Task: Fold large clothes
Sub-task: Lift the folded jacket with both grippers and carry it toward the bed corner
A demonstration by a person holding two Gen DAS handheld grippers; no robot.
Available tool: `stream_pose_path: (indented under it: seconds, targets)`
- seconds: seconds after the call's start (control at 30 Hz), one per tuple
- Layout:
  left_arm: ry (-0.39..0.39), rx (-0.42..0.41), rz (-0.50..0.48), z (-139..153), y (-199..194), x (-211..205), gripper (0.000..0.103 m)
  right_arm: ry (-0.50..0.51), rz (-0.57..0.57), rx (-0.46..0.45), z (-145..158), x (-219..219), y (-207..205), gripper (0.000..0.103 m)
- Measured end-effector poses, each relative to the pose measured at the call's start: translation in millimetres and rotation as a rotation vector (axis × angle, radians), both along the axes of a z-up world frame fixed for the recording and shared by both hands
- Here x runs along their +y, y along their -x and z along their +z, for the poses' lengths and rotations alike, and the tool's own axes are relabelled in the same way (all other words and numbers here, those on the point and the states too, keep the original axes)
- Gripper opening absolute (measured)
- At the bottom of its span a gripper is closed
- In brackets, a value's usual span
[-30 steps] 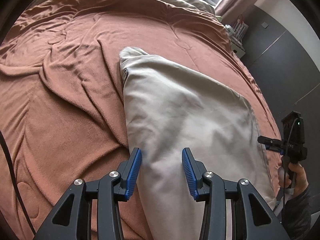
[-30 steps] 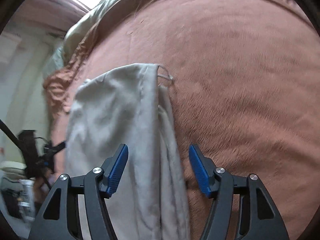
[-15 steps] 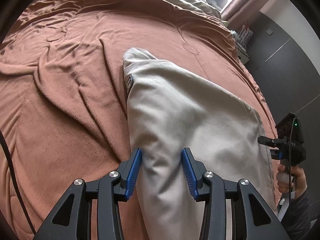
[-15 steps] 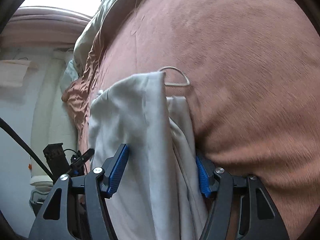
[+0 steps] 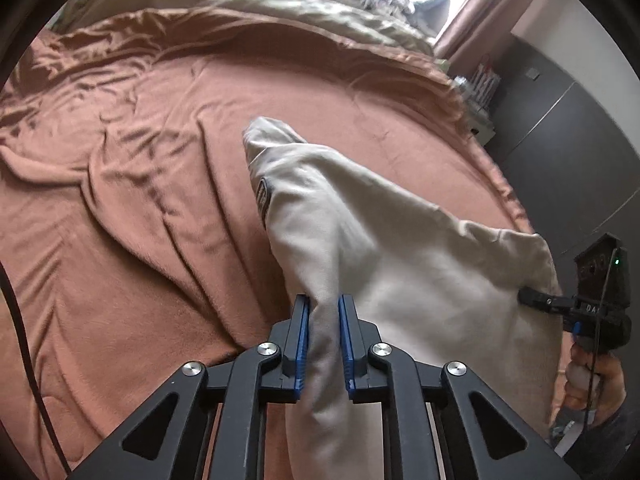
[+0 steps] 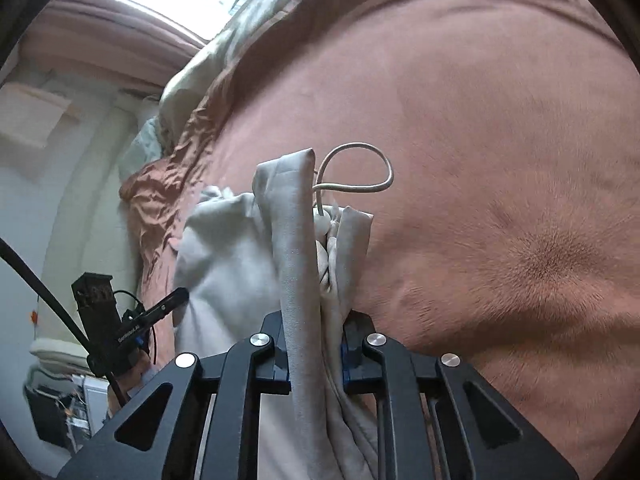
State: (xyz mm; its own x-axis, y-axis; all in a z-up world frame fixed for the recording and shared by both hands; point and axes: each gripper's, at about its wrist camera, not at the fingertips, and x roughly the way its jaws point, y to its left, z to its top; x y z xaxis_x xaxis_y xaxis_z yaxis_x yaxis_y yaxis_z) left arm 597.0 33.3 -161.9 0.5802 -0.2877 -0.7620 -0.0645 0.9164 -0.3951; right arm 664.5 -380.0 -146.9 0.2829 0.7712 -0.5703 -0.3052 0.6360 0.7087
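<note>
Bedroom, big bed with a rust-brown blanket spread over it, olive duvet bunched at the far end, window and curtain behind. Beige garment, looks like sweatpants or similar, lies on the near right part of the blanket, already doubled lengthwise, logo patch showing on its left edge. Drawstring loops out at the waistband end.

Left gripper has just been closing, blue pads now clamped on a pinch of the cloth's near left edge. Right gripper has also just been closing and is pinched tight on the bunched waistband layers. Both near ends are raised a bit off the blanket; the far end rests on it.

Progress call: roughly midway. Lengthwise fold looks done, grips for the next fold are set, crosswise fold not yet made. Left to do, likely: carry the near end over to the far end, lay flat, tuck drawstring, smooth out.
</note>
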Motion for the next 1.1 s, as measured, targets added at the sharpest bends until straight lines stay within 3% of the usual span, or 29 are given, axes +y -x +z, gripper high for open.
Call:
stream_pose_path:
  seconds: [0.2, 0.4, 0.63, 0.93, 1.1]
  targets:
    - [0.052, -0.110, -0.015, 50.4, 32.0, -4.0, 0.012, -0.011, -0.012, -0.098, 27.7, -8.2, 56.5, 0.010]
    - [0.067, -0.221, -0.053, 105.2, 71.9, -20.6, 0.011, -0.050, -0.050, -0.176, 48.1, -46.2, 114.6, 0.010]
    - [0.016, -0.337, -0.084, 161.0, 111.9, -59.0, 0.010, -0.076, -0.096, -0.268, 71.1, -102.8, 183.8, 0.009]
    - [0.007, -0.396, -0.191, 203.5, 122.9, -135.7, 0.009, -0.064, -0.210, -0.365, 103.1, -185.4, 243.3, 0.009]
    - [0.045, -0.402, -0.252, 217.3, 115.0, -185.5, 0.009, -0.026, -0.252, -0.387, 115.0, -237.3, 262.7, 0.009]
